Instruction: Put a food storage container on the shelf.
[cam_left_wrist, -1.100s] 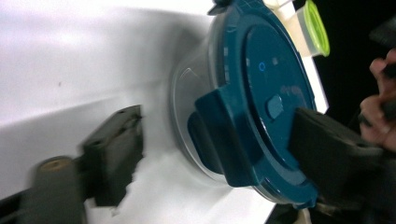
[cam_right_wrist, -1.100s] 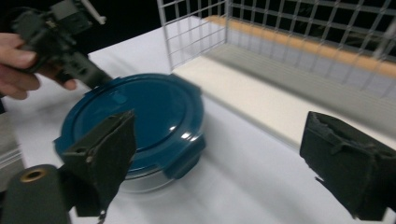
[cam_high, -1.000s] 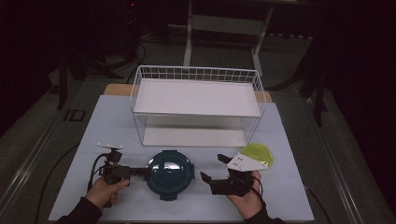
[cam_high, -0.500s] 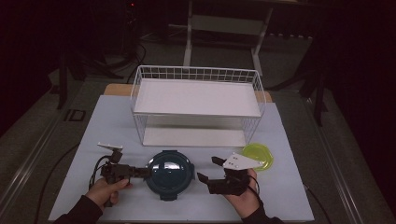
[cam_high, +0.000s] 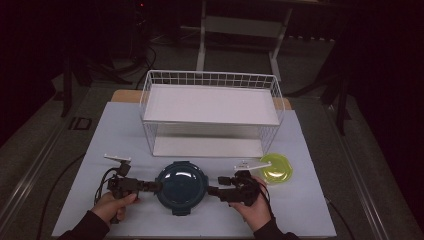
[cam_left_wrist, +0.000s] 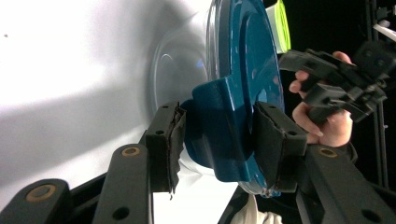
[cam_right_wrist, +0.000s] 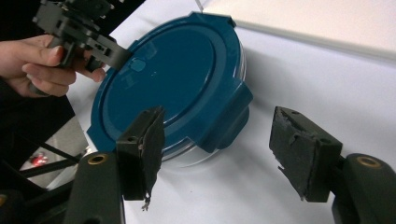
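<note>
A round clear container with a dark blue lid (cam_high: 181, 186) sits on the white table near the front edge. My left gripper (cam_high: 154, 186) meets it from the left. In the left gripper view its jaws have just been closing and the pads (cam_left_wrist: 166, 140) now clamp a latch tab (cam_left_wrist: 219, 126) of the lid. My right gripper (cam_high: 214, 190) comes in from the right, level with the lid. Its jaws have just been closing but still stand apart, with the opposite tab (cam_right_wrist: 229, 116) just ahead of the pads (cam_right_wrist: 303, 158) and untouched.
A white wire basket with two shelves (cam_high: 210, 110) stands behind the container. A yellow-green lid (cam_high: 276, 167) lies at the right, just behind my right hand. The table's front edge is close below both hands.
My right gripper has moved left and down, away from the yellow-green lid to the container's right side, with its jaws narrowing. The left gripper has stayed in place and closed on the tab.
</note>
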